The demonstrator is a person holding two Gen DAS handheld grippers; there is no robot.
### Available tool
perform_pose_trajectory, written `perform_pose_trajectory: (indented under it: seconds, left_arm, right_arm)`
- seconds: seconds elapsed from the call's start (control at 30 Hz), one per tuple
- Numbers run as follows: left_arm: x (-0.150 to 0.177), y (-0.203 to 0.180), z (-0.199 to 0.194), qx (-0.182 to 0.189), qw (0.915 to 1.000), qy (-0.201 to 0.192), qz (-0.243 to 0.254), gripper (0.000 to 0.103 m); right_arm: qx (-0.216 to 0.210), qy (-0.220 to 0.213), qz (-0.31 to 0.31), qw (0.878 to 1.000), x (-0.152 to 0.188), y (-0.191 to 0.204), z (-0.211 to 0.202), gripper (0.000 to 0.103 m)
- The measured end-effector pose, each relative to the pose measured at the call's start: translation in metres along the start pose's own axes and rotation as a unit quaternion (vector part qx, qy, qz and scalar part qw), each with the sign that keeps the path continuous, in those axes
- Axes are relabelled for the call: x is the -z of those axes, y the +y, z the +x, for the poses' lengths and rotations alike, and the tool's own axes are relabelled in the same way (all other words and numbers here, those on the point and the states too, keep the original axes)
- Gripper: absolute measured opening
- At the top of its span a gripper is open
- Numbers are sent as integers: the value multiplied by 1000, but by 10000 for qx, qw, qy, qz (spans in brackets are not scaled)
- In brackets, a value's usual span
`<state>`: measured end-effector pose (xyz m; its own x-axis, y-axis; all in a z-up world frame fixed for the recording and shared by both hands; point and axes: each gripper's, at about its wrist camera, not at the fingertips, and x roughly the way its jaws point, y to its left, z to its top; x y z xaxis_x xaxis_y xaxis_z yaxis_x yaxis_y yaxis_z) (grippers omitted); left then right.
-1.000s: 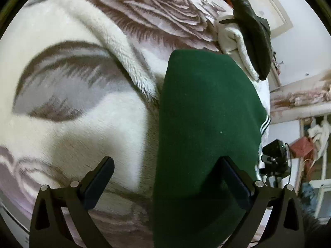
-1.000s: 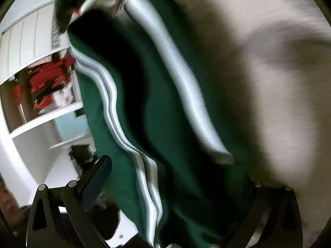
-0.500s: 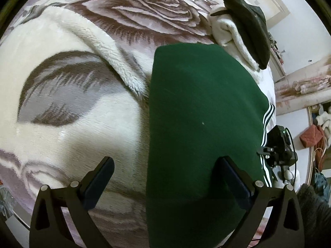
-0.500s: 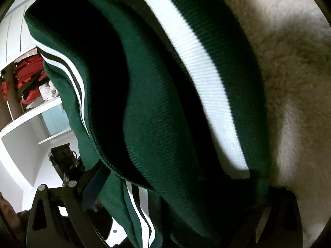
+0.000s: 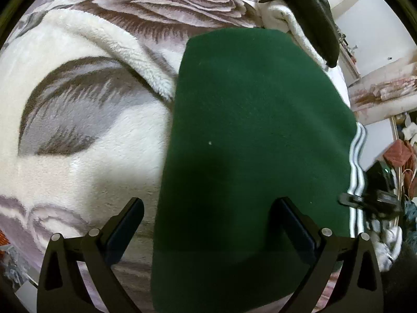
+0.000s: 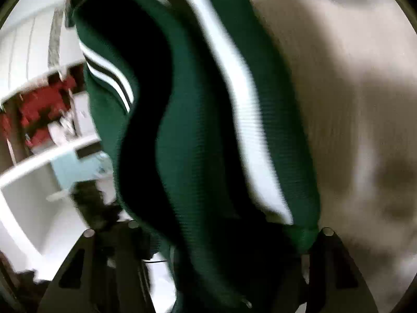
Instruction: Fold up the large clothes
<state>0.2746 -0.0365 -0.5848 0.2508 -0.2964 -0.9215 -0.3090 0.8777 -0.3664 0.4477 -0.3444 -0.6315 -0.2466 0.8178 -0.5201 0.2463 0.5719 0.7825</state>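
A dark green garment (image 5: 255, 135) with white stripes along its right edge lies folded flat on a plush rose-patterned blanket (image 5: 86, 120). My left gripper (image 5: 208, 221) hangs open just above it, one finger over the blanket and the other over the cloth, with the garment's left edge between them. In the right wrist view a thick striped fold of the green garment (image 6: 187, 135) fills the space between the jaws of my right gripper (image 6: 219, 237). Those jaws are closing, the cloth bunches against the right finger, and the fold is raised off the blanket (image 6: 351, 104).
A dark green-black item (image 5: 312, 13) lies on a white fleece fold (image 5: 292, 18) at the bed's far side. Beyond the bed's right edge there is room clutter (image 5: 398, 154). White shelves with red items (image 6: 44, 104) stand left of the right gripper.
The right gripper's jaws have narrowed onto the striped fold and it has swung away with the cloth; its view is blurred. The left gripper has barely shifted and stays open over the garment.
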Motion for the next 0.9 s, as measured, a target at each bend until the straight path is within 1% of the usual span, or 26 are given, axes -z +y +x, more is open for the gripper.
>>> perform_pose_trajectory:
  seconds: [0.07,0.1,0.13,0.2,0.27,0.33,0.37,0.4,0.47,0.53,0.57,0.6,0.63,0.67,0.7,0.73,0.77,0.83,0.87,0.9]
  left_arm:
    - [0,4,0,-9,10000,17,9,103]
    - [0,6,0,7,10000,30,5,103]
    - [-1,8,0,28,10000,50,-2,103]
    - [-2,9,2,96,9999,112,8,103]
    - [-5,7,5,167,9997,175,90,103]
    - [-10,1,6,212,9992,213,282,103]
    - [-11,-3,5,215,9988,207,376,103]
    - [-13,-7,4,188,9986,188,461,103]
    - [-16,-13,3,114,9978,175,635,103]
    - [-16,-13,4,125,9976,192,657,103]
    - [-17,-12,5,146,9977,204,634,103]
    - [-16,-11,6,189,9979,220,584,103]
    - [-16,-9,8,228,9980,229,546,103]
    - [-16,-8,9,255,9982,242,494,103]
    - [-16,-6,10,273,9983,252,452,103]
    - [-15,-7,9,295,9983,259,430,103]
    - [-15,-6,8,309,9983,265,406,103]
    - [-14,-4,8,277,9985,266,399,103]
    - [-14,-3,8,266,9984,277,414,103]
    - [-14,-1,8,257,9984,283,419,103]
  right_arm:
    - [-480,-46,327,9983,21,1,-2,50]
    - [-592,-68,409,9974,29,2,-2,49]
    - [-546,-94,410,9976,36,6,-1,49]
    - [-189,-134,220,9995,40,13,2,51]
    - [297,-168,-10,9994,31,15,2,64]
    - [1133,-354,-454,9919,15,22,-4,70]
    - [1365,-384,-512,9886,7,24,-6,71]
    - [1448,-388,-490,9875,3,25,-8,72]
    - [1478,-545,-490,9863,-1,32,-17,72]
    - [1528,-774,-529,9838,-2,41,-29,72]
    - [1461,-975,-506,9832,-3,44,-37,75]
    - [1390,-1059,-438,9836,-5,43,-41,79]
    - [1275,-1056,-289,9858,-12,38,-40,83]
    - [1232,-948,-135,9878,-28,23,-40,83]
    - [1149,-911,-18,9892,-37,16,-37,83]
    - [872,-932,27,9918,-43,15,-29,78]
    - [647,-1035,35,9925,-47,18,-23,53]
    - [633,-1232,-9,9904,-49,32,-20,30]
    - [673,-1409,-199,9875,-48,46,-24,22]
    - [531,-1600,-337,9851,-46,56,-30,20]
